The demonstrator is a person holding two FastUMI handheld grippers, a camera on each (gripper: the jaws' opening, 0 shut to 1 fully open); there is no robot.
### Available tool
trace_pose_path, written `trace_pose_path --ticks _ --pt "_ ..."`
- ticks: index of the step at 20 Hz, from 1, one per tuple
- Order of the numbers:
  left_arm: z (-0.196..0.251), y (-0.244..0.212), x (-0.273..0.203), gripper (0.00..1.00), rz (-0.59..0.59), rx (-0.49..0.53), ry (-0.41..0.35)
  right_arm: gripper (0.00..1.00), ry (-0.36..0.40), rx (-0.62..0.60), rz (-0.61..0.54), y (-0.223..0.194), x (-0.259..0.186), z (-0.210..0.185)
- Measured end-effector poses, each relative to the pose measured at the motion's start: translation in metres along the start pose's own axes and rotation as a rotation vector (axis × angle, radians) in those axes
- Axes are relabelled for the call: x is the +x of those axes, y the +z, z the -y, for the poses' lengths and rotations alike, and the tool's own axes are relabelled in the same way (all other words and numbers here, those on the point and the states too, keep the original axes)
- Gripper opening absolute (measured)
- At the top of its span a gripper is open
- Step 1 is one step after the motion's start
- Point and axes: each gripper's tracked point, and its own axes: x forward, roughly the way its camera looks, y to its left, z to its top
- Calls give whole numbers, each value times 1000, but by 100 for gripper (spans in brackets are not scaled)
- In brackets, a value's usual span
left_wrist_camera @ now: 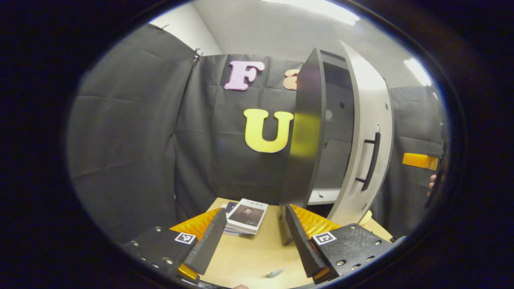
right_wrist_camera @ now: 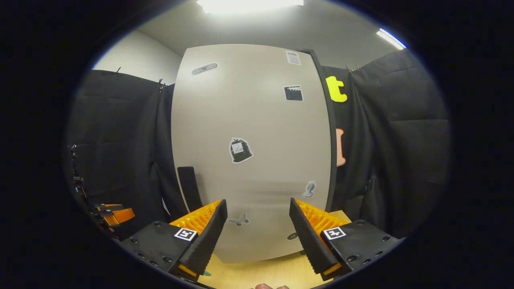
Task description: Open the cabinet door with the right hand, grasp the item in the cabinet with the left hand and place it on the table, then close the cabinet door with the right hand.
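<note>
The cabinet (left_wrist_camera: 307,132) stands on the wooden table (left_wrist_camera: 249,261), its beige door (left_wrist_camera: 371,120) ajar and the dark inside showing in the gap. A black bar handle (left_wrist_camera: 372,160) runs down the door. A small stack of books (left_wrist_camera: 245,216) lies flat on the table, left of the cabinet. My left gripper (left_wrist_camera: 255,210) hangs open over the table just short of the books, holding nothing. My right gripper (right_wrist_camera: 257,202) is open, close to the door's sticker-covered face (right_wrist_camera: 249,160), touching nothing. It also shows at the far right (left_wrist_camera: 421,160), held by a hand (left_wrist_camera: 431,182).
A white shelf floor (left_wrist_camera: 323,196) shows at the bottom of the cabinet opening. A small grey scrap (left_wrist_camera: 275,273) lies on the table near me. The left gripper (right_wrist_camera: 112,214) shows at the far left of the right gripper view. Black cloth walls close in behind.
</note>
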Motion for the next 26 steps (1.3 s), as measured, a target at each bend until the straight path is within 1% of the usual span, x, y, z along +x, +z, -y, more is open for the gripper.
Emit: trace_pose_path --ticks 1,3,5,6,7,10,14,16,18,19,20,22,25,26 --pt "12 1 -1 84 5 -5 5 98 -3 2 -8 -2 3 10" --pt "31 9 -1 94 27 -33 16 98 -14 15 -4 -2 0 34" --pt "55 15 -5 85 43 -59 19 98 -27 37 3 -2 -8 62" --pt "62 19 -8 84 56 -52 31 98 -30 44 4 -3 -9 73" --pt "68 24 -11 84 71 -35 47 98 -36 51 0 -5 -9 86" --pt "94 28 -22 84 83 10 78 98 -7 83 -45 -14 -7 116" --pt "131 35 -33 84 104 2 87 98 -29 74 -44 -14 -13 162" --pt "149 34 -33 84 104 10 89 98 -14 87 -38 -14 -19 176" --pt "171 27 -31 84 90 19 68 98 5 117 -43 -19 -25 190" --pt "181 25 -30 89 87 23 61 98 11 124 -44 -23 -27 197" --pt "189 23 -30 84 82 20 54 98 11 122 -47 -26 -29 204" --pt "209 16 -31 85 70 -13 31 98 7 109 -53 -34 -34 220" --pt "233 11 -35 85 79 -63 -7 98 6 118 -50 -42 -45 235" --pt "234 9 -38 89 83 -56 7 98 2 117 -54 -46 -48 240"
